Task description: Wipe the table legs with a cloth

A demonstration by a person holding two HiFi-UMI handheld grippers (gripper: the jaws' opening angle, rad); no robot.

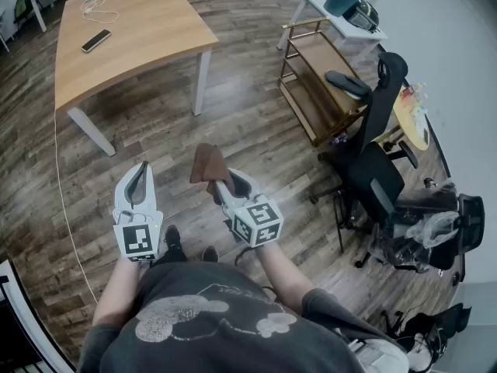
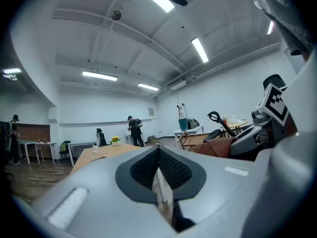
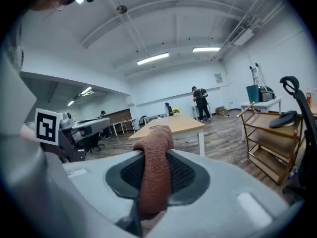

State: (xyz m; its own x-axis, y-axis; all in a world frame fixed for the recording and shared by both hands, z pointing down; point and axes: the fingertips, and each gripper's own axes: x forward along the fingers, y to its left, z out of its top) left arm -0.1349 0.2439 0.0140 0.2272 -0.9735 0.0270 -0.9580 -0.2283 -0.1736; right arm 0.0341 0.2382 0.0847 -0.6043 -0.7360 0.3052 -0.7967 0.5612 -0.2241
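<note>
The head view looks steeply down from above the person's shoulders onto the floor (image 1: pixel 256 123), with the left gripper (image 1: pixel 142 169) and right gripper (image 1: pixel 221 183) close below. Each gripper view sits right behind its own jaws, facing level across the room; the cloth (image 3: pixel 154 172) blocks the right one's centre. All 3 share the wooden surface (image 1: pixel 132 29); each gripper view catches the other gripper at its edge.

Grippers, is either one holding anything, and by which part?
The right gripper pinches the brown cloth by one bunched end; the left gripper is shut, empty.
</note>
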